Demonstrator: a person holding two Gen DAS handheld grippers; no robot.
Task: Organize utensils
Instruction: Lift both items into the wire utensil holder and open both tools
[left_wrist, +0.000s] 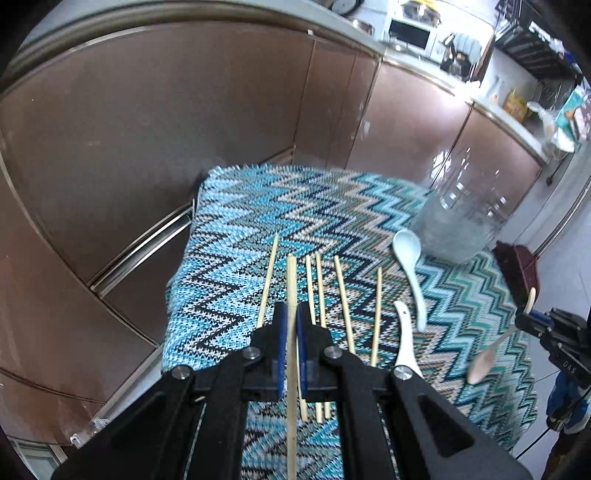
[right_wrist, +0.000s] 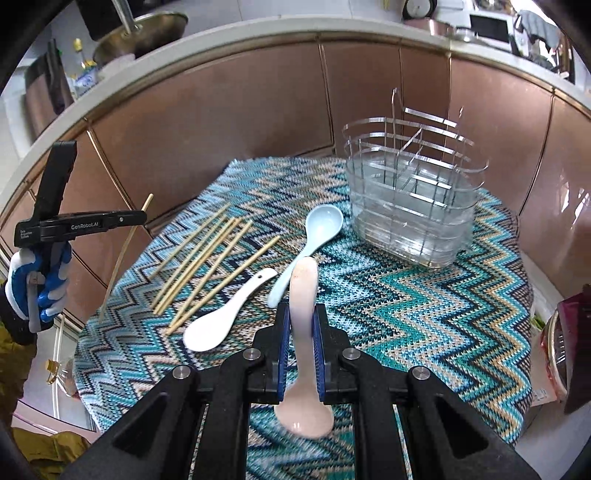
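My left gripper (left_wrist: 291, 325) is shut on one wooden chopstick (left_wrist: 291, 288) and holds it above the zigzag cloth; it also shows at the left of the right wrist view (right_wrist: 142, 218). Several chopsticks (right_wrist: 207, 264) lie on the cloth. My right gripper (right_wrist: 301, 325) is shut on the handle of a pink spoon (right_wrist: 304, 291), bowl toward the camera, above the cloth. A white spoon (right_wrist: 225, 317) and a pale blue spoon (right_wrist: 314, 236) lie beside the chopsticks. The clear utensil holder (right_wrist: 413, 199) stands at the far right, empty.
The table is covered by a blue zigzag cloth (right_wrist: 406, 314). Brown cabinet fronts (right_wrist: 221, 110) curve behind the table. A dark red object (right_wrist: 569, 332) sits at the table's right edge. Counter clutter lies beyond.
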